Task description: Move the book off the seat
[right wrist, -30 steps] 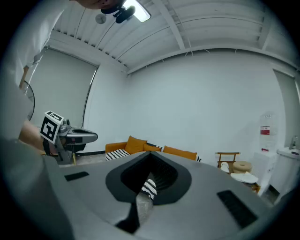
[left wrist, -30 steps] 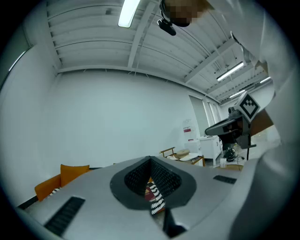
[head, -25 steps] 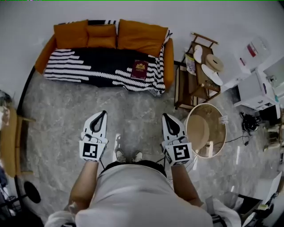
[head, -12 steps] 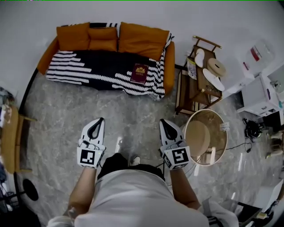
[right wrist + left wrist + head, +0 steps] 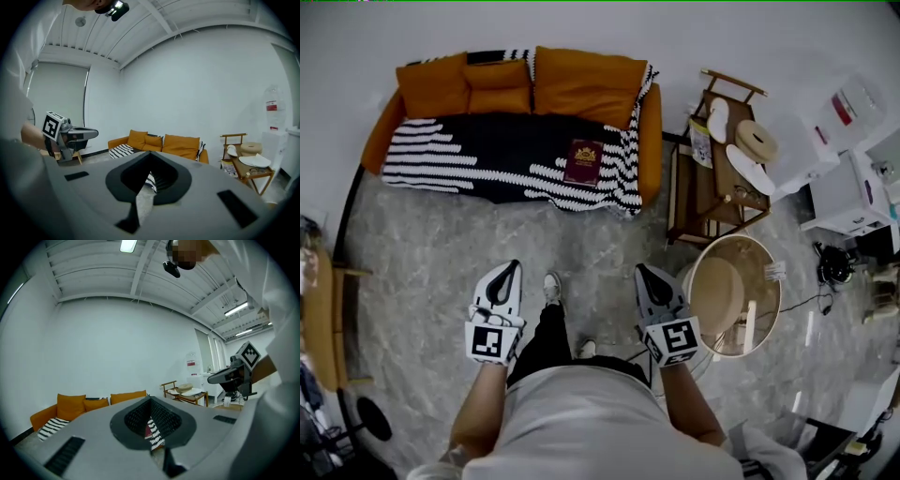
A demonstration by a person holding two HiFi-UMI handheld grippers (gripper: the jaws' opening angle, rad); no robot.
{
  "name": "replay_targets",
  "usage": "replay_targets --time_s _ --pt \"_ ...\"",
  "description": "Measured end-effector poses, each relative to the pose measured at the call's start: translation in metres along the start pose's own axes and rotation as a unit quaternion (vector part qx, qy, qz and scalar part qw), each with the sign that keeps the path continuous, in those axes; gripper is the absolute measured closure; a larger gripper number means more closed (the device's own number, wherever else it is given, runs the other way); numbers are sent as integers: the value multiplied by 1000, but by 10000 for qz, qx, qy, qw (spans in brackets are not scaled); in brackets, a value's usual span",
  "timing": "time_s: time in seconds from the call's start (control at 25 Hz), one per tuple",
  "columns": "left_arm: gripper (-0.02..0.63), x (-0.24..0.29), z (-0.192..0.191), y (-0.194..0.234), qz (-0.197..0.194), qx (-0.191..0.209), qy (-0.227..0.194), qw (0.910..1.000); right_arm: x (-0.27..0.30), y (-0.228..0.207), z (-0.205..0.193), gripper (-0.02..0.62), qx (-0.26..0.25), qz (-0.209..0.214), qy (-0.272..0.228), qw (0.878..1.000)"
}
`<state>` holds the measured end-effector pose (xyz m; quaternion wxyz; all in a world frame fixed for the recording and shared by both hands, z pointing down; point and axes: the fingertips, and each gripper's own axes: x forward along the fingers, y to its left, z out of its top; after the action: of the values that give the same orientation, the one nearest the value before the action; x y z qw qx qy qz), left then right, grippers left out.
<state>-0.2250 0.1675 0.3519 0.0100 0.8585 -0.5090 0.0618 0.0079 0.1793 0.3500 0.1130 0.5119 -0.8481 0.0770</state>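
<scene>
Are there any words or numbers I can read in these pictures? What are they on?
None can be read.
Book: gold cover print, too small.
Water bottle: red label, blurred.
Magazine: too small.
Left gripper and right gripper: square marker patterns, no letters.

Your book (image 5: 583, 162) is a thin, dark-red one w/ a gold emblem on the cover. It's closed, face up, lying flat on the seat of the orange sofa (image 5: 649, 122). In the head view it sits toward the sofa's right end, approx. midway btwn the back cushions (image 5: 581, 84) and the seat's front edge, long side running front-to-back w/ a slight tilt. It rests on the black & white striped throw (image 5: 441, 150) that covers the seat and spills over the front. The book lies on a black patch of it, w/ white stripes just beside it at the right and front. The sofa stands against the white wall.
</scene>
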Motion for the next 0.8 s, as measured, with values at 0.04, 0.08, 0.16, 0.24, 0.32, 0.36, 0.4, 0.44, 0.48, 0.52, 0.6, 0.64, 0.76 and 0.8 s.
replay_targets --time_s 0.04,0.08,0.16,0.24,0.32,0.36,0.4,0.44,0.48,0.52,0.6,0.64,0.76,0.8 --pt "589 16 -2 8 -38 -33 9 10000 13 -7 0 574 20 -40 57 10000" --pt "591 32 -3 16 -73 -62 25 10000 27 -15 1 574 42 -73 122 9999" --pt "591 66 -4 38 -124 -112 44 9999 61 -28 8 574 91 -96 252 9996" --pt "591 97 -3 65 -177 -162 55 9997 100 -36 21 574 119 -66 320 9994" --pt "591 126 -2 92 -271 -219 91 9994 140 -41 36 574 111 -34 369 9992" --pt "589 139 -2 105 -329 -247 119 9991 159 -43 42 574 112 -37 404 9991" --pt "591 151 -2 118 -386 -272 149 9988 176 -46 47 574 121 -53 443 9989" --pt "591 162 -2 129 -441 -290 175 9985 192 -48 51 574 134 -77 479 9987" --pt "591 173 -2 140 -491 -299 189 9982 206 -51 55 574 146 -110 507 9985" --pt "589 183 -2 151 -534 -300 193 9979 218 -54 58 574 158 -151 529 9984" --pt "589 201 -1 169 -593 -305 179 9976 237 -60 61 574 181 -247 576 9979" --pt "589 209 -1 177 -614 -310 171 9975 244 -62 62 574 193 -295 601 9976" --pt "591 229 0 191 -688 -341 141 9969 254 -68 64 573 207 -423 673 9966" --pt "591 235 0 193 -725 -354 138 9966 256 -71 65 574 209 -466 688 9963"
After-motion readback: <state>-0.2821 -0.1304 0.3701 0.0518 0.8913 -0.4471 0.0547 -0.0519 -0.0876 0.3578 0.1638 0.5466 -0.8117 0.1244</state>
